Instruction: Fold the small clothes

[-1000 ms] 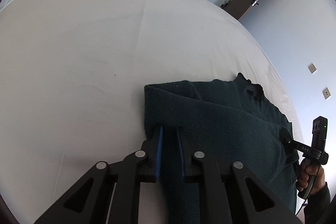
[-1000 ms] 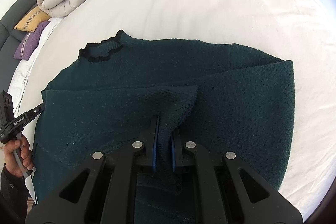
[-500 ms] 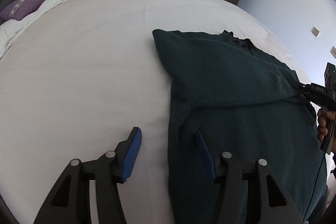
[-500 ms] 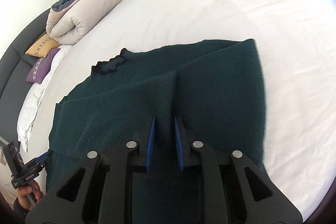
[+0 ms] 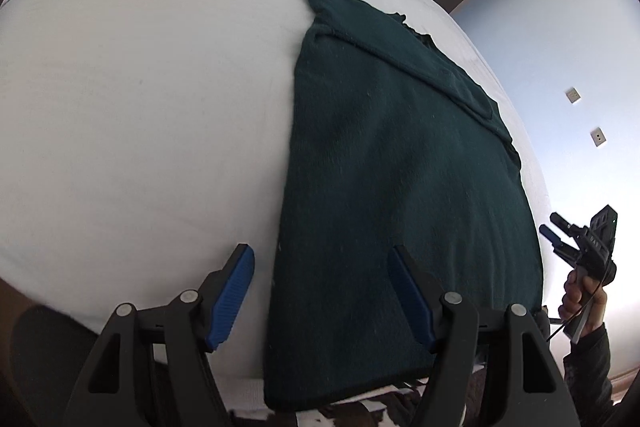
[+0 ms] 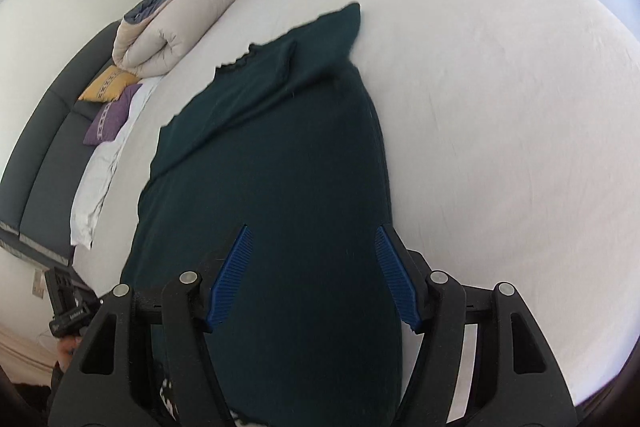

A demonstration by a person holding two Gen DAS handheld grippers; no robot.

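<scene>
I count one sweater [image 5: 404, 187] on one bed [image 5: 140, 87], two cushions [image 6: 110, 85], one rolled duvet [image 6: 172, 31], and my two tongs [image 5: 322, 291].

White lettering stands on the side of the right gripper [image 5: 592, 239] as the left wrist camera sees it, but only something like "DAS" comes through, and not surely. The right wrist camera shows the left gripper [image 6: 74, 315] with a small white label on its body, too small and blurred to read. No other text, number or sign can be read.
</scene>
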